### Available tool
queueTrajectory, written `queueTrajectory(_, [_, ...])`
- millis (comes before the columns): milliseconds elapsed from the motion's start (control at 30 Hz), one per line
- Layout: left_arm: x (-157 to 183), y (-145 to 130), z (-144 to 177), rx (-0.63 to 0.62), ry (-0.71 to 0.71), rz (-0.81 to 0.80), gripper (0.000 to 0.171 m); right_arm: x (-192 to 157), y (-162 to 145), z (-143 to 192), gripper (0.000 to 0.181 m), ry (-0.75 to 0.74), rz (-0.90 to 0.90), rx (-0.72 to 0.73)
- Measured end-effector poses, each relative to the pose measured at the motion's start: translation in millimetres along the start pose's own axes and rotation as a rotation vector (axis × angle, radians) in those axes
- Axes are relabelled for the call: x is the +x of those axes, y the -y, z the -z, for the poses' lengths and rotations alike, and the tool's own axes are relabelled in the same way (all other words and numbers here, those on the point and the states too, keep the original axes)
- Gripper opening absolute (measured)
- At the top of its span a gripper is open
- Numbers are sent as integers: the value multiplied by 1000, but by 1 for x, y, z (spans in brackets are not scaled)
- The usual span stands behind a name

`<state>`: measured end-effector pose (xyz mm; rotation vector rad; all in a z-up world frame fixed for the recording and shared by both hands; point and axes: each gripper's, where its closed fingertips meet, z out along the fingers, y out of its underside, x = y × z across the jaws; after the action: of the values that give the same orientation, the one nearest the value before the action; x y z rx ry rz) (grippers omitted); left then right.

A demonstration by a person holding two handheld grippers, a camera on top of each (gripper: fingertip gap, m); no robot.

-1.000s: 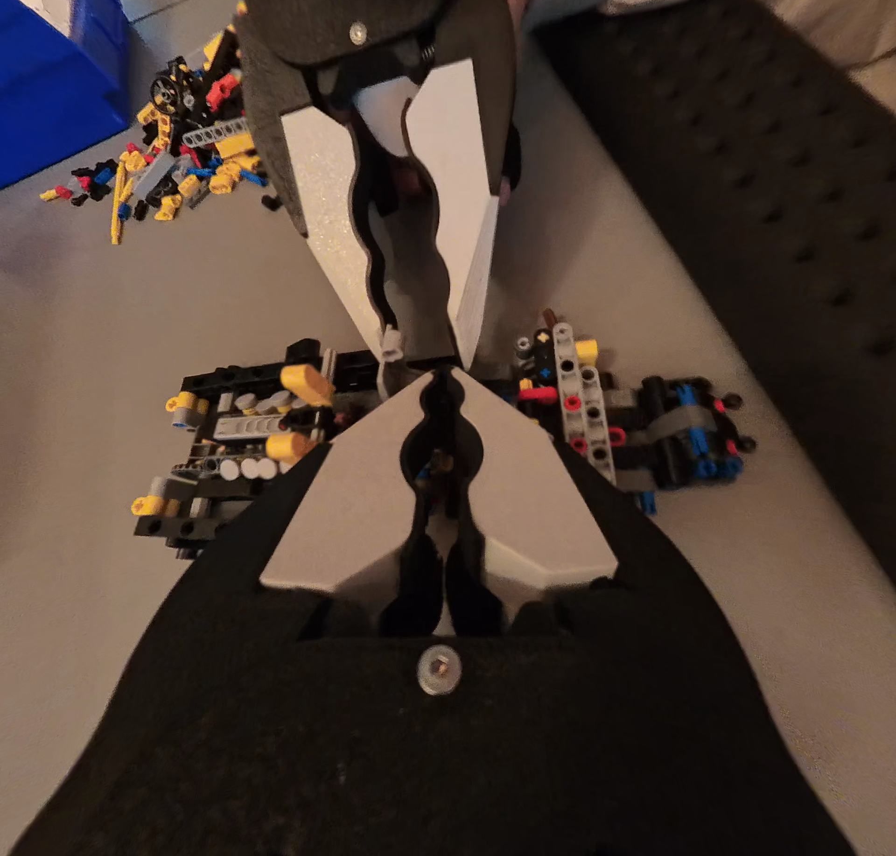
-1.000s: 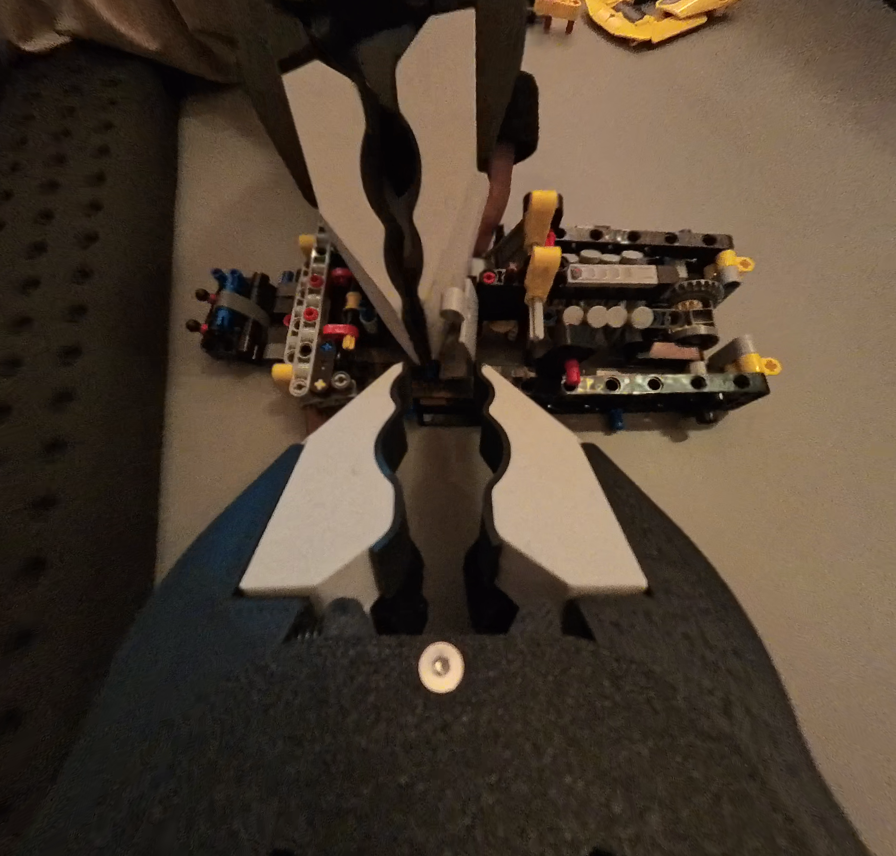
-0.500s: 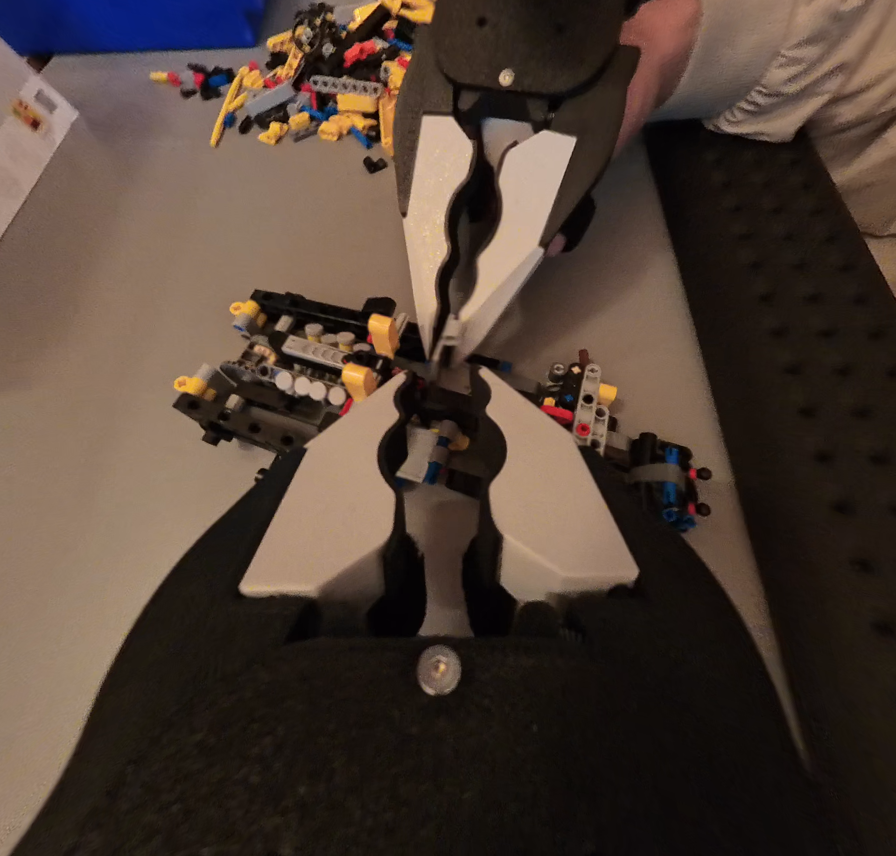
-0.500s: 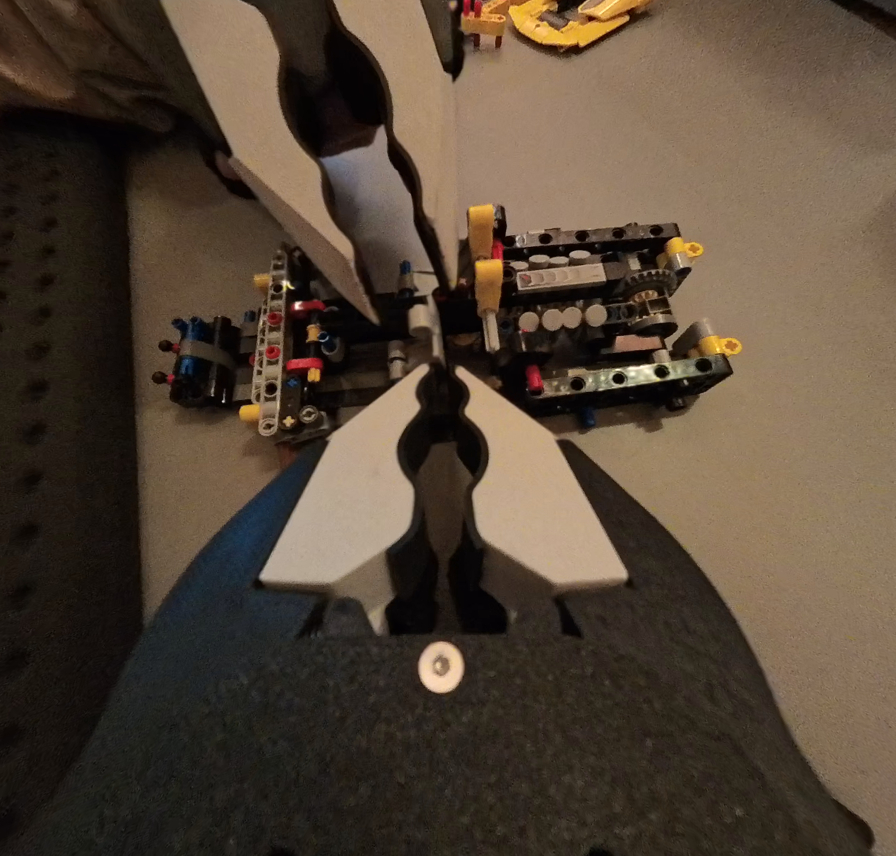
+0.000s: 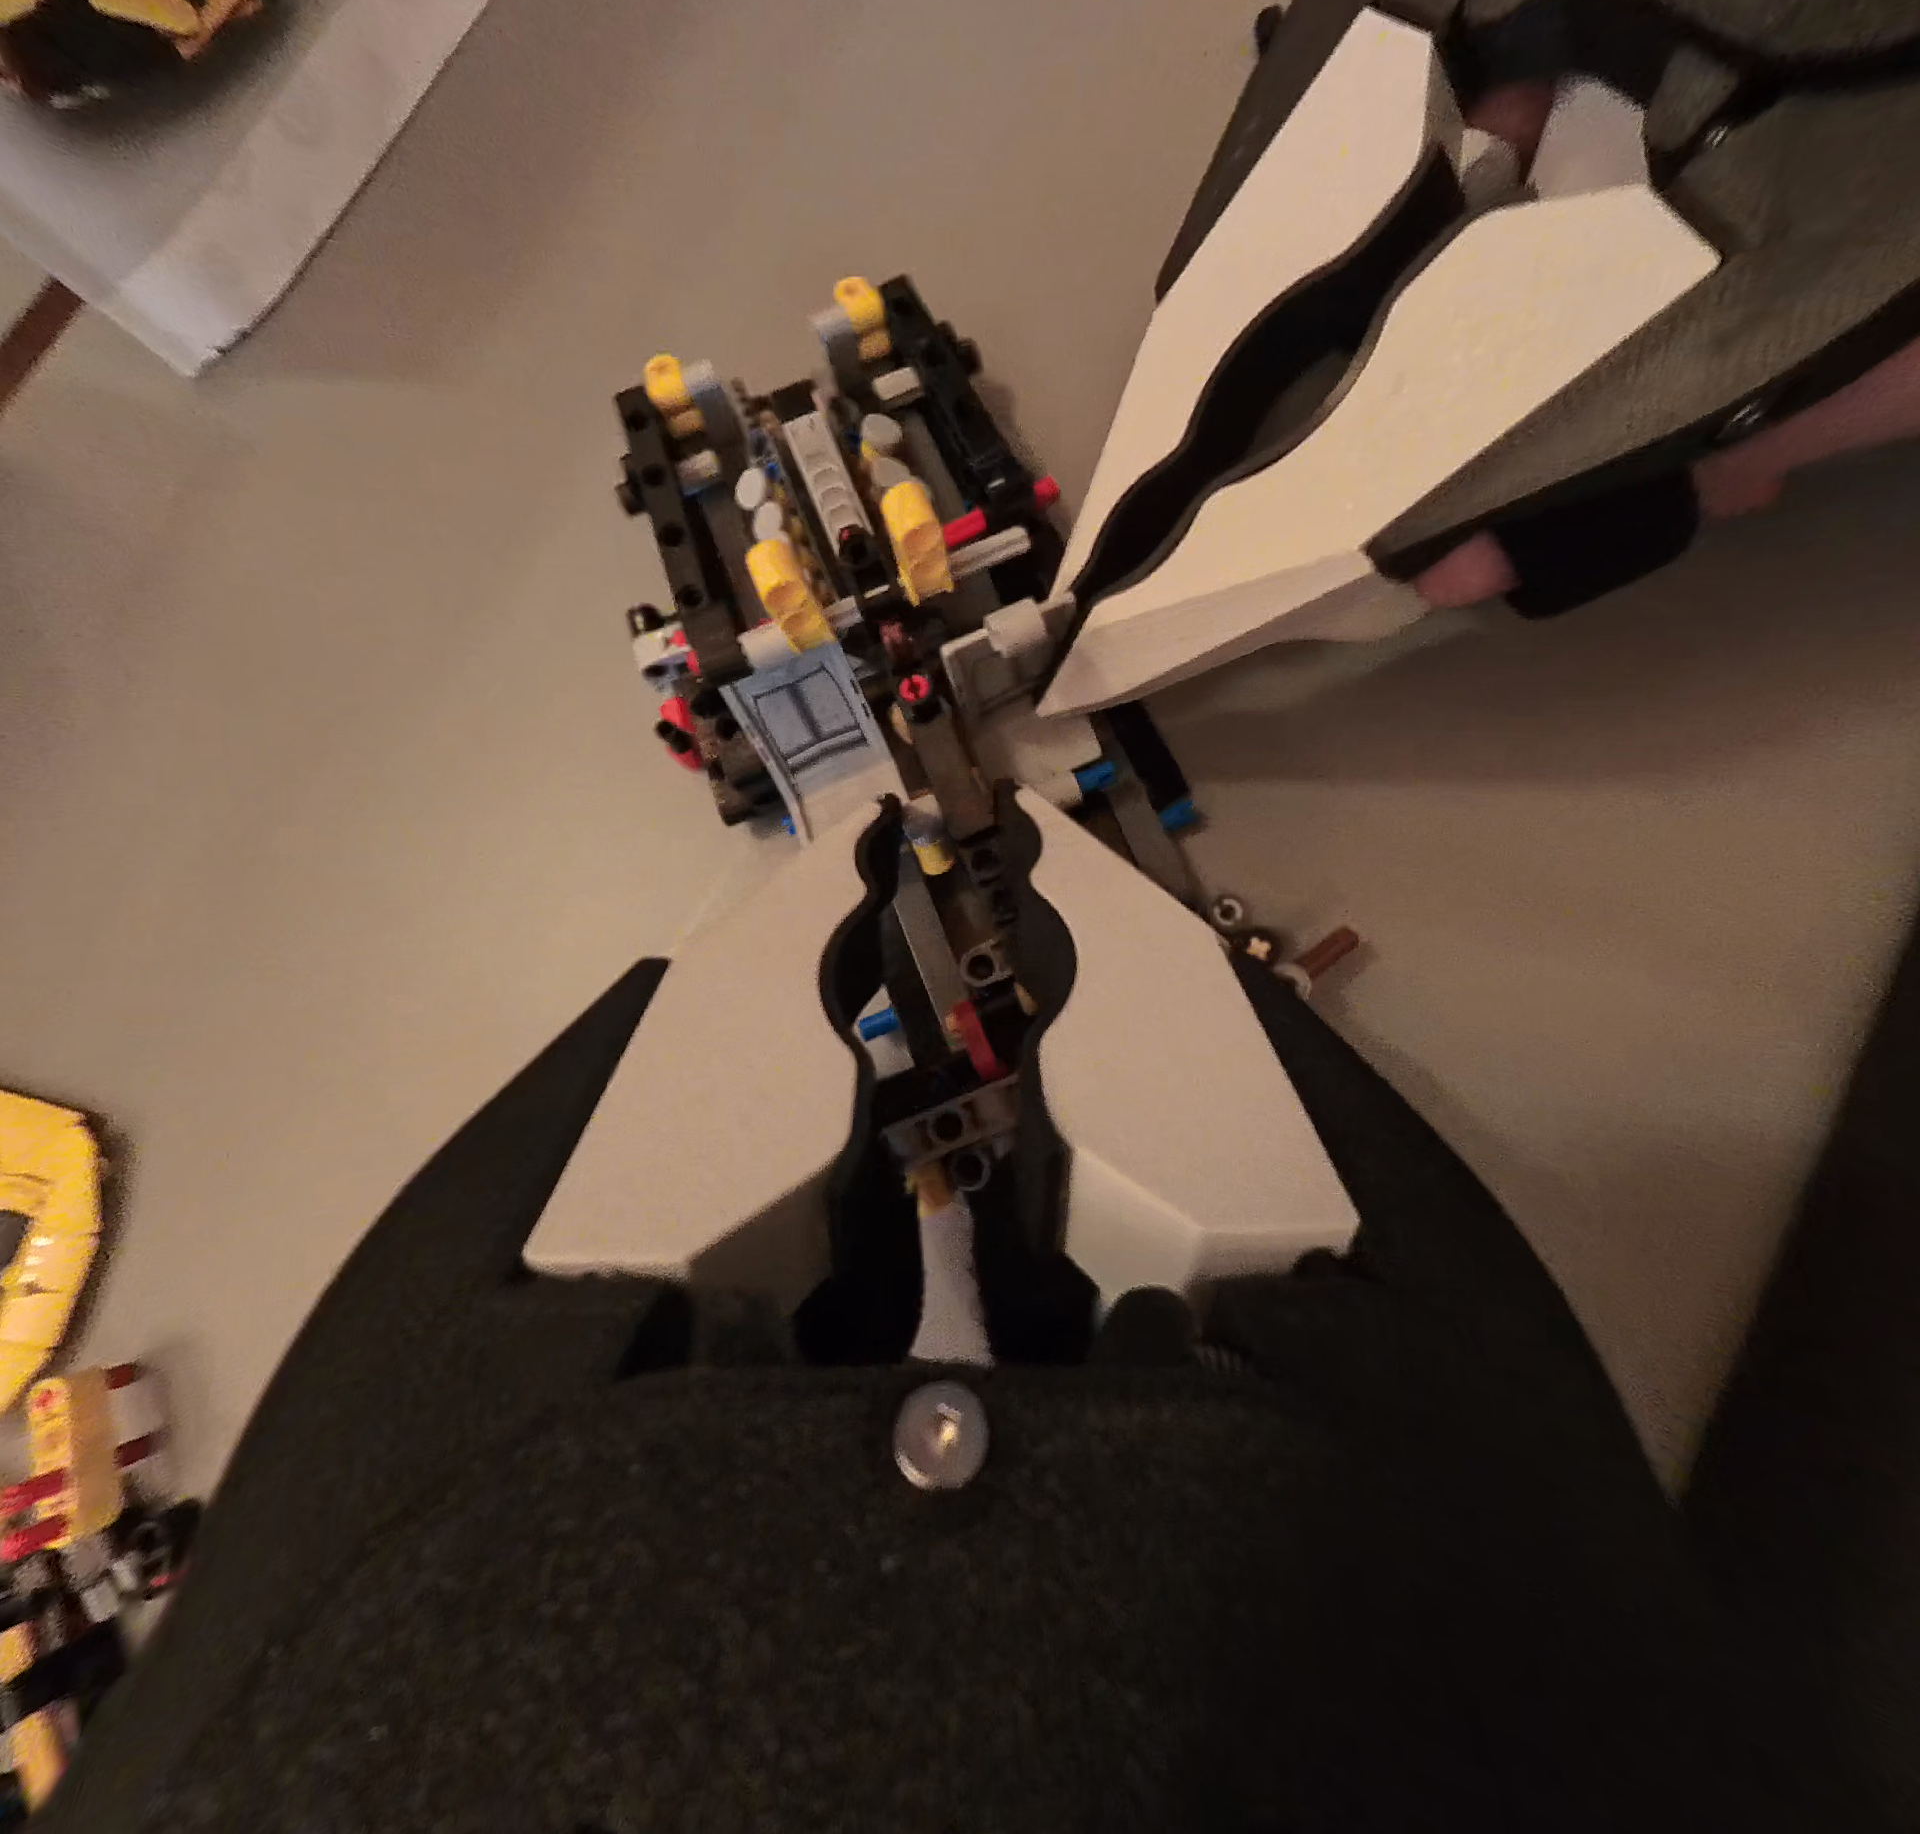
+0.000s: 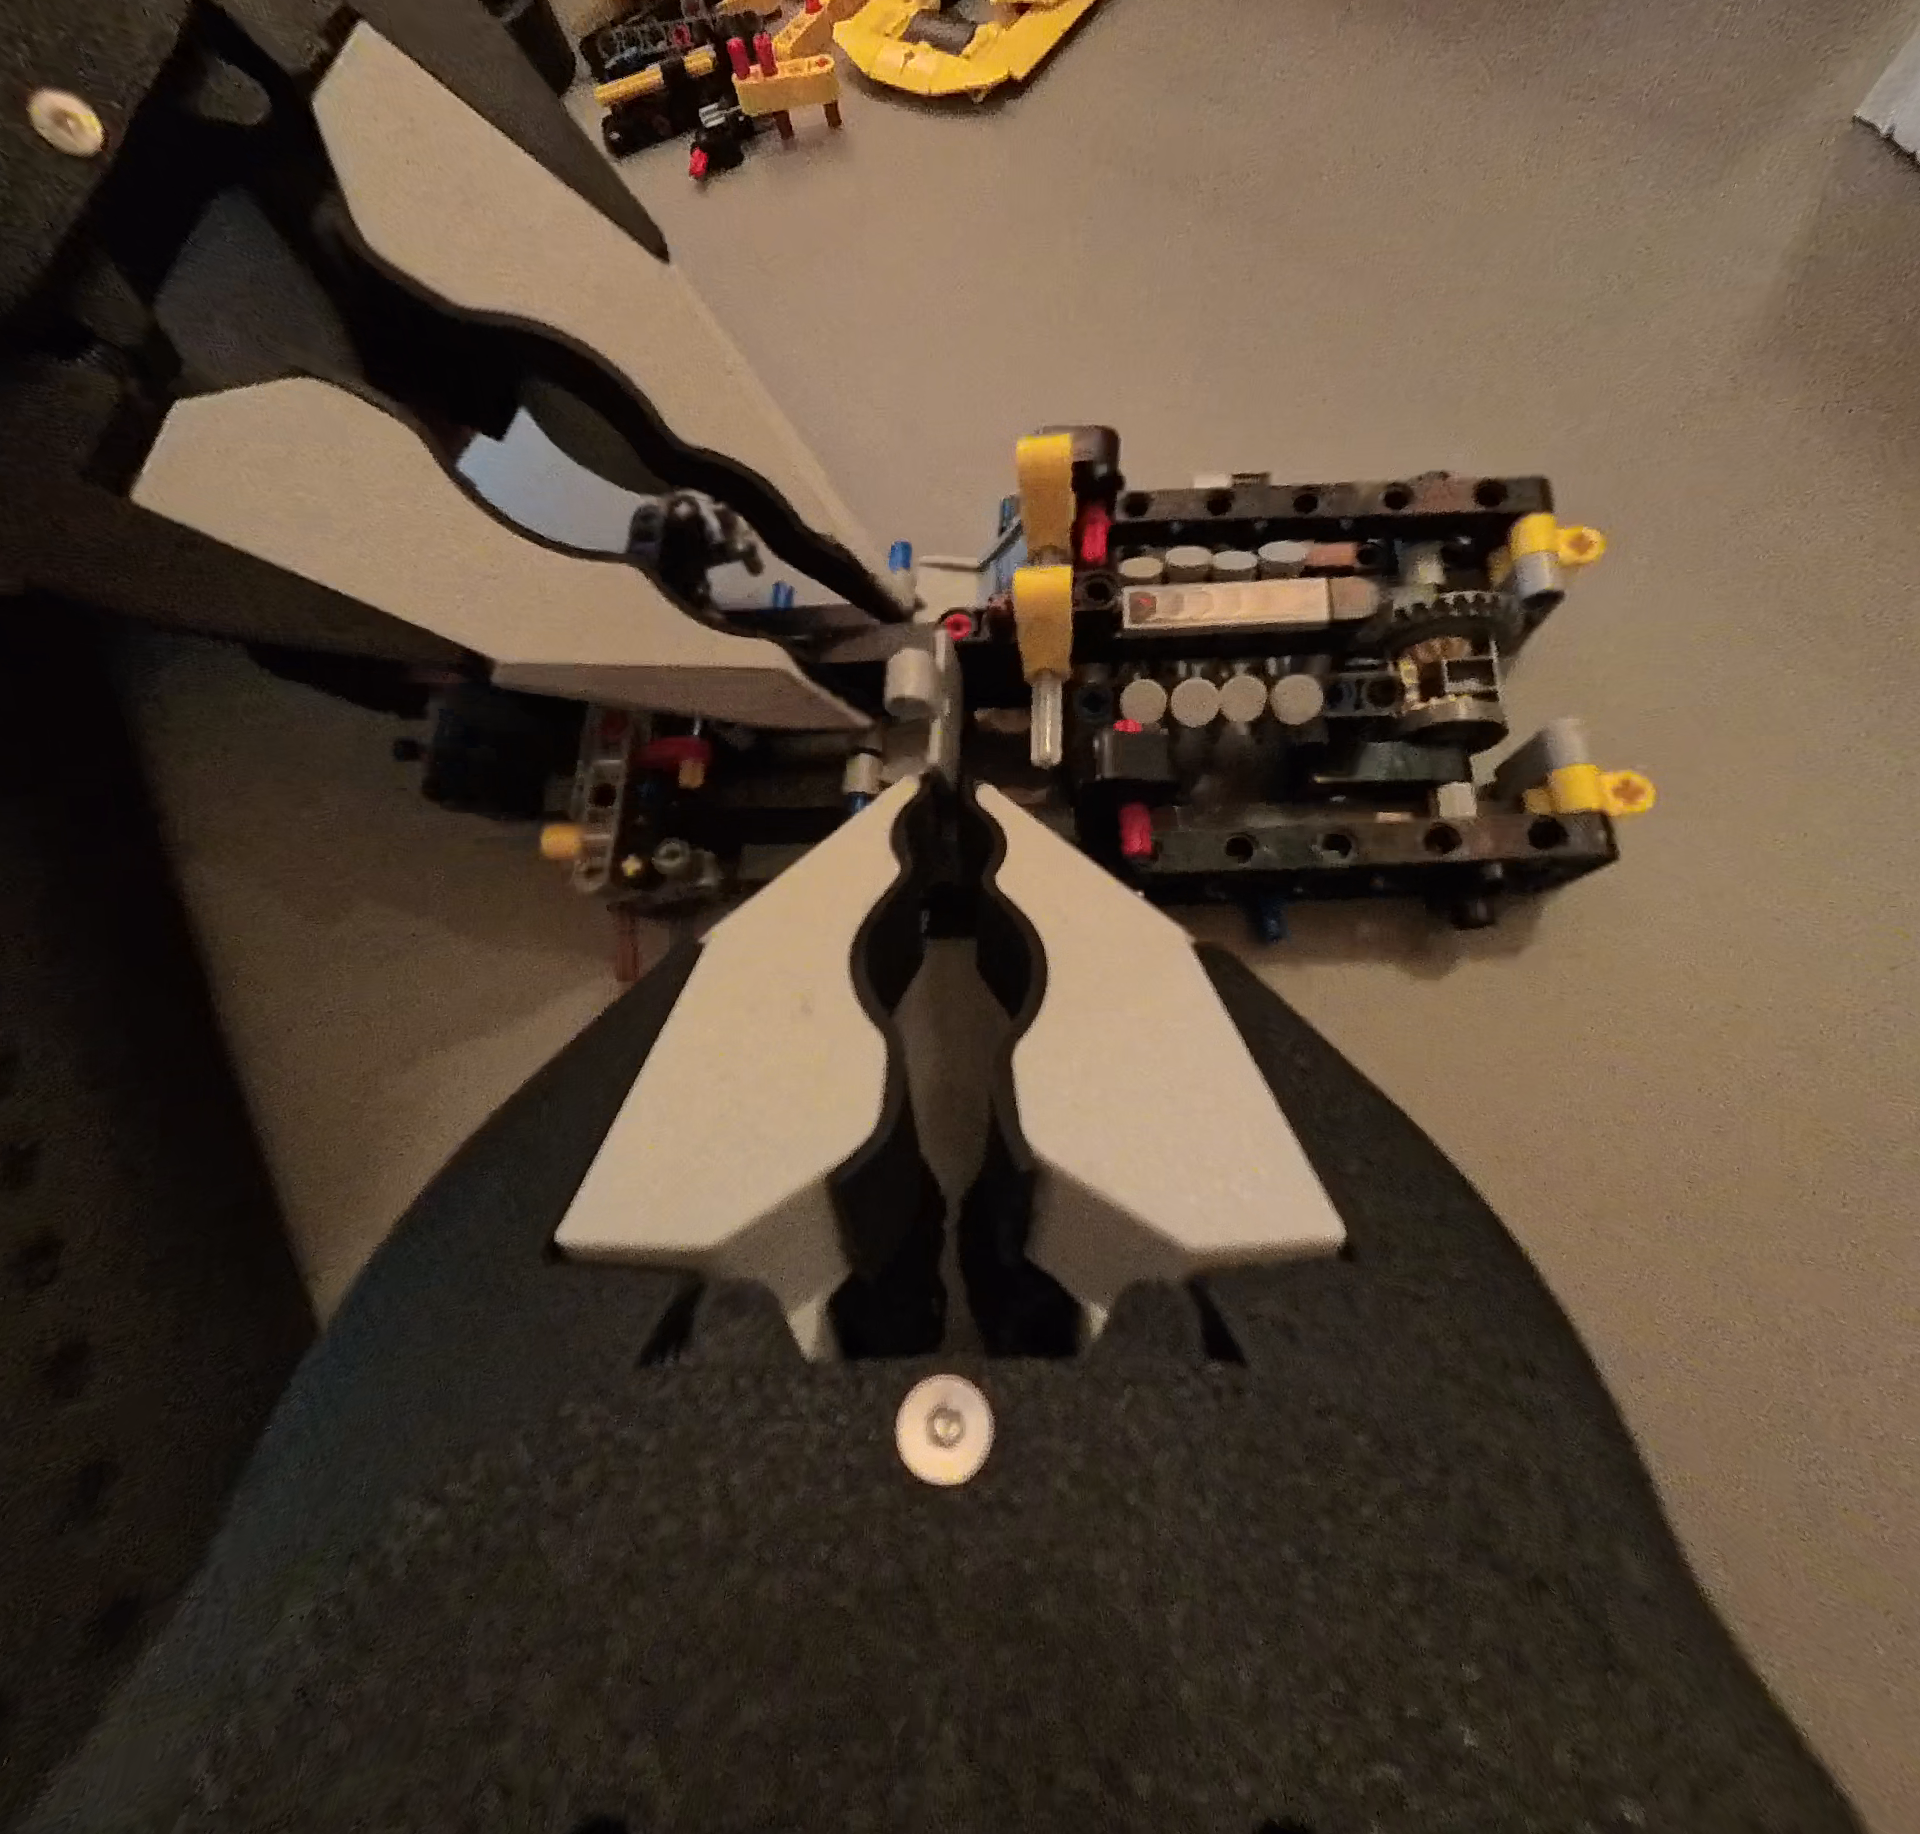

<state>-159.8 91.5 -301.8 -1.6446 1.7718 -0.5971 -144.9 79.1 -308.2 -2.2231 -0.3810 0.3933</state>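
Observation:
A black, grey and yellow brick-built chassis (image 5: 821, 537) lies on the grey table (image 5: 312, 745); it also shows in the right wrist view (image 6: 1320, 704). My left gripper (image 5: 948, 808) straddles the chassis's narrow middle beam (image 5: 951, 776), and its jaws are closed against that beam. It enters the right wrist view from the upper left (image 6: 878, 652). My right gripper (image 6: 953, 789) is shut on a small light grey piece (image 6: 940, 714) at the chassis's middle. In the left wrist view it comes in from the upper right (image 5: 1055, 641), pinching that grey piece (image 5: 1003, 641).
A yellow brick body shell and loose parts (image 6: 935, 28) lie at the table's far side. A white sheet (image 5: 260, 174) lies at the upper left and more yellow parts (image 5: 42, 1265) at the left edge. A dark perforated mat (image 6: 83, 953) borders the table. Left and right tips are no more than a few centimetres apart.
My left gripper has swung round from facing the right gripper to lying along the chassis, and it opened and now grips the middle beam. My right gripper has closed onto the grey piece.

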Motion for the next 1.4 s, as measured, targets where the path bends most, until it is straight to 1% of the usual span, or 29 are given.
queueTrajectory(67, [-5, 0, -2, 25, 20, -50, 13, -2, -2, 1, 3, -2, 44, -23])
queueTrajectory(100, [-5, 1, -4, 40, 5, -53, 8, -3, -4, 1, 4, 3, 39, -39])
queueTrajectory(167, [-9, 0, -5, 33, 6, -48, 8, -4, -4, 4, 2, 25, -11, -36])
queueTrajectory(233, [-36, -6, -4, -2, 153, -93, 9, -14, -15, 5, 1, 118, -94, -81])
queueTrajectory(267, [-42, -7, -4, 0, 148, -65, 8, -15, -22, 3, 1, 124, -113, -99])
queueTrajectory(333, [-40, -6, -5, 34, 72, -8, 7, -13, -20, 6, 1, 113, -103, -82])
queueTrajectory(400, [-40, -6, -5, 38, 72, -36, 8, -13, -10, 13, 1, 137, -95, -25])
queueTrajectory(467, [-40, -5, -5, 44, 50, -40, 8, 1, -1, 26, 1, 112, -97, 28])
queueTrajectory(533, [-39, -4, -5, 69, 9, -19, 8, 14, 17, 51, 1, 128, -116, 143])
queueTrajectory(567, [-38, -4, -5, 83, -14, -1, 8, 18, 21, 63, 1, 147, -132, 181])
queueTrajectory(667, [-38, -1, -4, 136, -68, 63, 8, 17, 27, 94, 1, 238, -134, 318])
queueTrajectory(733, [-42, 2, -1, 173, -16, 61, 11, 14, 33, 110, 1, 254, -111, 432])
queueTrajectory(767, [-45, 8, 4, 208, 24, 51, 21, 13, 39, 115, 1, 239, -103, 498])
queueTrajectory(800, [-43, 19, 13, 267, 34, 40, 24, 14, 45, 117, 1, 210, -107, 552])
queueTrajectory(833, [-37, 34, 25, 352, 19, 31, 24, 15, 47, 114, 1, 167, -129, 560])
queueTrajectory(867, [-29, 48, 38, 436, 5, 18, 28, 18, 47, 105, 1, 119, -166, 528])
queueTrajectory(900, [-21, 58, 48, 491, 8, -15, 28, 20, 48, 96, 1, 77, -220, 511])
queueTrajectory(933, [-12, 63, 52, 512, 25, -78, 33, 18, 52, 89, 1, 63, -272, 527])
queueTrajectory(1000, [-2, 66, 55, 519, 140, -227, 36, 8, 59, 76, 1, 113, -374, 546])
queueTrajectory(1033, [0, 68, 57, 534, 195, -281, 36, 4, 60, 70, 1, 148, -408, 554])
queueTrajectory(1067, [3, 70, 59, 550, 219, -313, 36, 0, 61, 65, 1, 177, -431, 561])
queueTrajectory(1167, [9, 70, 58, 556, 196, -324, 34, -6, 63, 60, 1, 222, -467, 561])
queueTrajectory(1233, [10, 68, 55, 549, 178, -317, 34, -11, 62, 55, 1, 230, -447, 534])
queueTrajectory(1367, [8, 67, 55, 545, 196, -325, 32, -16, 62, 53, 1, 232, -422, 523])
queueTrajectory(1400, [10, 67, 55, 547, 194, -334, 29, -16, 62, 52, 1, 242, -428, 524])
